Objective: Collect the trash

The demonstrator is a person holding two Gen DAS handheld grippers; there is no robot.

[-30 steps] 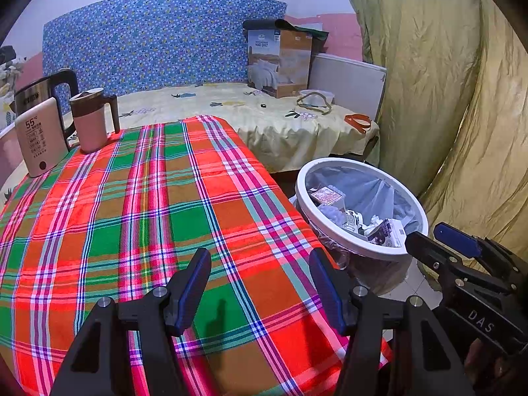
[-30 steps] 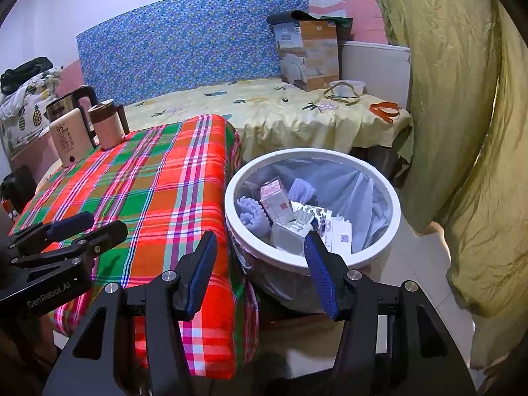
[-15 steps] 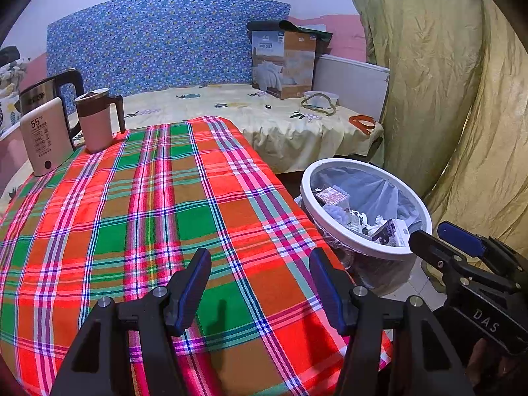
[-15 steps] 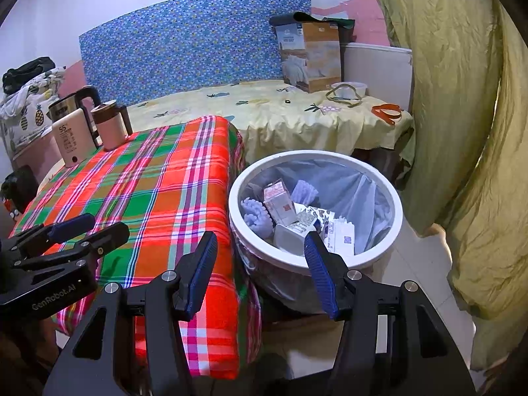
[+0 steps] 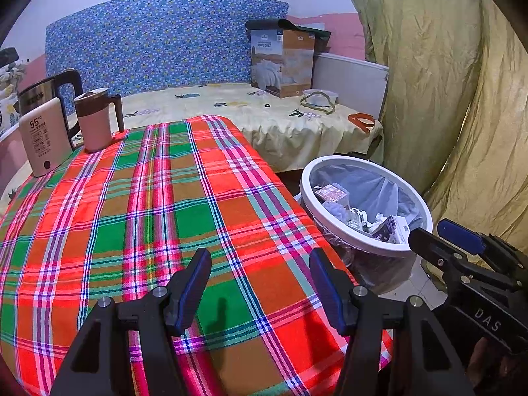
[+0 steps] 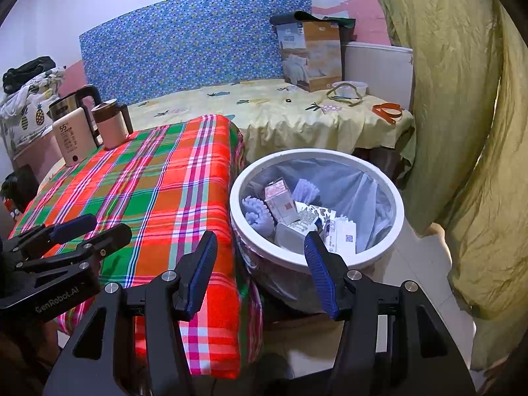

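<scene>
the counter takes up most of the left wrist view, covered in a loud red, green and pink plaid cloth that hangs over the edge in the lower middle of the right wrist view. at its far left corner, in the upper left of the frame, sit a beige kettle marked 55, a pink mug with a dark handle just beside it, and a steel kettle behind them. the left claw hangs over the near part of the cloth, fingers spread wide with nothing in them. the right claw is released too, empty, sitting at the gap between the counter edge and the trash bin. that bin is a round white-rimmed thing with a clear liner, on the floor just beside the counter's right side, and it holds the trash: a small pinkish carton, some white boxes and wrappers, bluish crumpled bits. behind all that, in the upper middle of both frames, is a bed with a yellow printed sheet and a blue floral headboard. on the bed's far right there's a cardboard quilt box, a small bowl with a strap over it and an orange strap. a big olive curtain fills the right side of each frame. pale tile floor shows at the lower right.
</scene>
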